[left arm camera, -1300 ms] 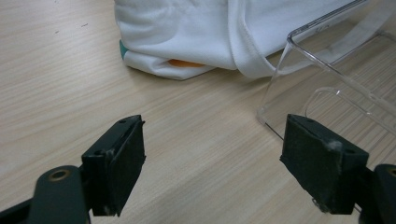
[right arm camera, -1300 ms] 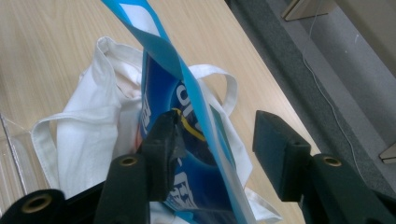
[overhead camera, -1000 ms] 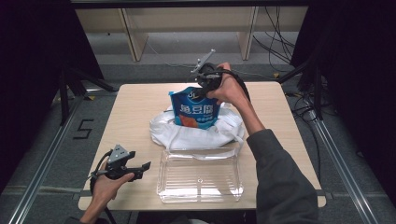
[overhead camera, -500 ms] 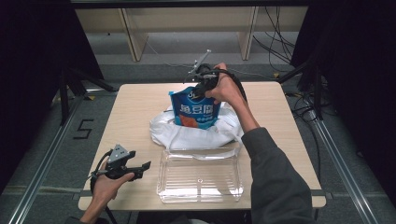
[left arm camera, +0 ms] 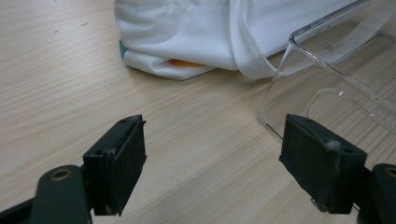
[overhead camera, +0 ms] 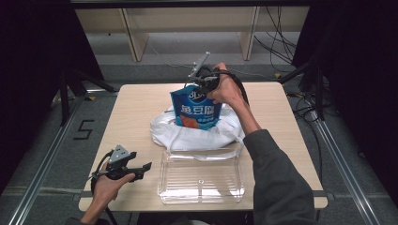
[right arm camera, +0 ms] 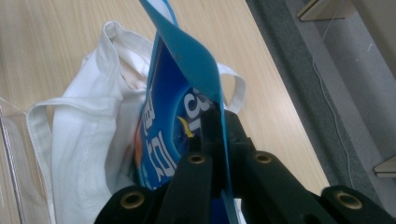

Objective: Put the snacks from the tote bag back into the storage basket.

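A blue snack bag [overhead camera: 197, 110] stands upright in a white cloth tote [overhead camera: 197, 137] at the middle of the table. My right gripper [overhead camera: 200, 84] reaches its top from behind. The jaws have just been closing and are now shut on the bag's upper edge [right arm camera: 187, 60], which runs between the two pads. The tote [right arm camera: 79, 140] lies crumpled around the bag's base. My left gripper [overhead camera: 143, 166] rests low near the table's front left, open with nothing between its pads [left arm camera: 123, 158]. It points toward the tote [left arm camera: 187, 32] and a clear tray [left arm camera: 336, 84].
The clear plastic tray [overhead camera: 202, 180] sits at the front edge, just before the tote, with a tote strap draped over its far rim. Something orange [left arm camera: 187, 63] peeks from under the tote's fold. Bare wooden tabletop [overhead camera: 136, 108] lies to the left.
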### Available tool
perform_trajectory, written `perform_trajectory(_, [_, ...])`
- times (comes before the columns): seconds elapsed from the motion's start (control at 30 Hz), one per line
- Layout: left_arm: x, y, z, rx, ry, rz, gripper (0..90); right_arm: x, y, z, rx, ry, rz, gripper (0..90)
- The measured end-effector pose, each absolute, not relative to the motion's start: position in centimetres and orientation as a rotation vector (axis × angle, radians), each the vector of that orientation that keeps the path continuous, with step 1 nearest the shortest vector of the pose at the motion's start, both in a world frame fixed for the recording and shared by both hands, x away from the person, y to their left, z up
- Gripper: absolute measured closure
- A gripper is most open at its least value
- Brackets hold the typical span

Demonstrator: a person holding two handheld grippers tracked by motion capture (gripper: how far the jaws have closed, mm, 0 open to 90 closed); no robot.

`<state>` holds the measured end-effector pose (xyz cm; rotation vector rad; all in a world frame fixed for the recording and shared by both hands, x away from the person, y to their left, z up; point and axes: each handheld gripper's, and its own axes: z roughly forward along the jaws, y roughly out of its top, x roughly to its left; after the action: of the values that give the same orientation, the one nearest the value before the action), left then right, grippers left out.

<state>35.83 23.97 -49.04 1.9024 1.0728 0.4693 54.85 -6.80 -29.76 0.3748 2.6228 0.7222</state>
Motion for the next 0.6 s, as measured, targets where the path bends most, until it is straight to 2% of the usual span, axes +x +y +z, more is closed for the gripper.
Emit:
perform_trajectory(0.33, [35.9, 24.3, -48.9, 1.895, 1.086, 0.475, 21.5, 53.8, -7.4, -27.4, 0.324, 2.556, 0.757, 90.0])
perform_trajectory(0.6, [35.9, 24.6, -48.9, 1.878, 1.098, 0.473, 21.5, 51.5, -7.4, -23.3, 0.294, 2.485, 0.783, 90.0])
